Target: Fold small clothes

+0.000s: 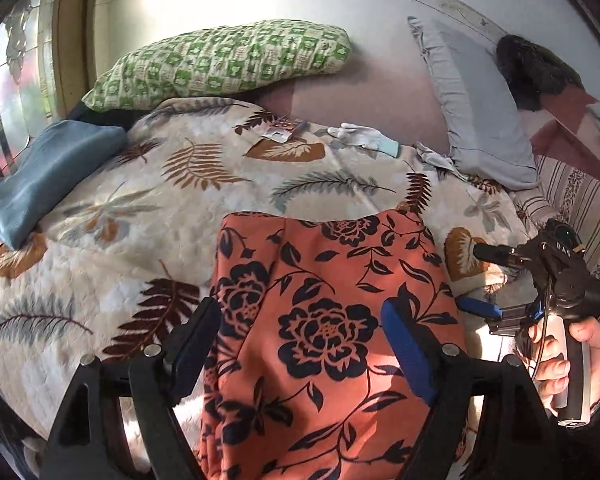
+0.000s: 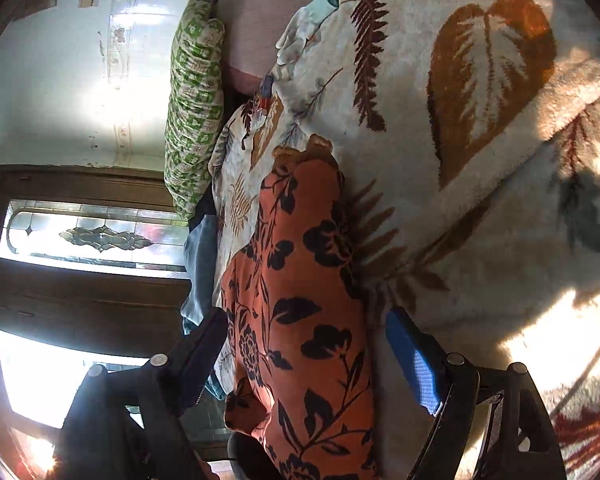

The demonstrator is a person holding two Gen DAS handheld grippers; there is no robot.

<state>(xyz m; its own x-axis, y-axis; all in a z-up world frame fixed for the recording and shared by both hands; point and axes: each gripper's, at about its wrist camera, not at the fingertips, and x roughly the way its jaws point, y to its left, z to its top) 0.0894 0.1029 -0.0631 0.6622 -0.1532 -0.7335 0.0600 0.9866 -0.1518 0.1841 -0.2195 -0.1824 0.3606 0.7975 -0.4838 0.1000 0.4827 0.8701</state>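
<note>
An orange garment with black flowers (image 1: 332, 320) lies flat on a leaf-patterned blanket (image 1: 148, 208). My left gripper (image 1: 300, 332) is open, its jaws spread wide just above the garment's near part. My right gripper (image 1: 480, 308) shows at the garment's right edge, held by a hand, its blue fingers close to the cloth. In the right wrist view the right gripper (image 2: 306, 344) is open and turned sideways, with the garment (image 2: 300, 300) between its spread jaws; I cannot tell if they touch it.
A green checked pillow (image 1: 220, 60) and a grey pillow (image 1: 476, 108) lie at the bed's far side. A folded blue cloth (image 1: 48, 176) sits at the left. White gloves (image 1: 360, 136) and a small packet (image 1: 280, 130) lie on the blanket beyond the garment. A window (image 2: 88, 236) is left.
</note>
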